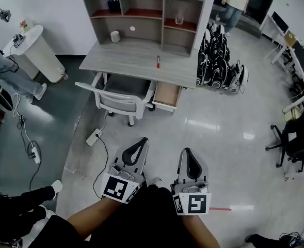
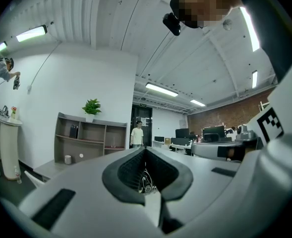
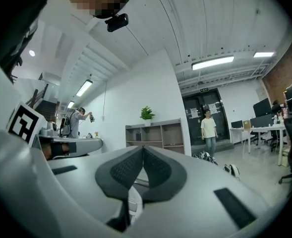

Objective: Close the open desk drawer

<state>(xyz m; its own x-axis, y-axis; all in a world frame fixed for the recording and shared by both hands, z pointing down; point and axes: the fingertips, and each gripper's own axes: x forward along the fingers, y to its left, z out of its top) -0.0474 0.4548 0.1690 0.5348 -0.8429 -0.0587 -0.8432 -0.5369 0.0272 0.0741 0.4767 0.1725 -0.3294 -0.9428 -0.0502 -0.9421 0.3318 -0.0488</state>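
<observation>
The grey desk (image 1: pixel 126 61) with its shelf hutch (image 1: pixel 141 12) stands across the room from me. Under its right end a wooden drawer (image 1: pixel 167 94) is pulled out and open. A red marker (image 1: pixel 158 61) lies on the desktop. Both grippers are held low in front of me, far short of the desk and pointing level toward it. My left gripper (image 1: pixel 142 140) is shut with nothing in it, and so is my right gripper (image 1: pixel 187 151). The left gripper view has the closed left gripper (image 2: pixel 146 150) in front of the hutch (image 2: pixel 91 138). The right gripper view puts the shut right gripper (image 3: pixel 143 148) below the hutch (image 3: pixel 155 135).
A grey chair (image 1: pixel 123 94) is tucked at the desk, left of the drawer. A power strip (image 1: pixel 93 137) with cables lies on the floor. Several backpacks (image 1: pixel 219 61) stand right of the desk. A white cylinder stand (image 1: pixel 38 50), an office chair (image 1: pixel 293 138) and people are around.
</observation>
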